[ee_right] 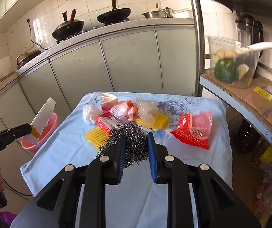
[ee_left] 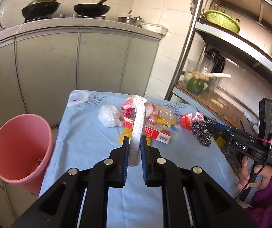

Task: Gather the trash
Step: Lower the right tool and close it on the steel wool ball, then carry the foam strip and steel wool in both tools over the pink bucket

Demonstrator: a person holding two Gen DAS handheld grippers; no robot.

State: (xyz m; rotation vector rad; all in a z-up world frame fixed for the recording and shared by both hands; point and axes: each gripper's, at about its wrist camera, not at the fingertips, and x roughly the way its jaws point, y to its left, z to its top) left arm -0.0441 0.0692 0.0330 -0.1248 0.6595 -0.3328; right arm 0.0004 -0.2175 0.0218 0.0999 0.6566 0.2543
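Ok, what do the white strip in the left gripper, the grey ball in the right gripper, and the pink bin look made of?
White strip: probably foam, matte and pebbled, with a ragged broken edge.
Grey ball: a steel wool scourer, a tangle of shiny curled metal strands.
Pink bin: looks like plastic, smooth with a dull sheen and thin, even walls.

The cloth is pale blue with darker blue flower prints toward twelve o'clock. The bucket at nine o'clock is pink, the scourer steel grey, the foam strip white, the wrapper red, perhaps partly clear.
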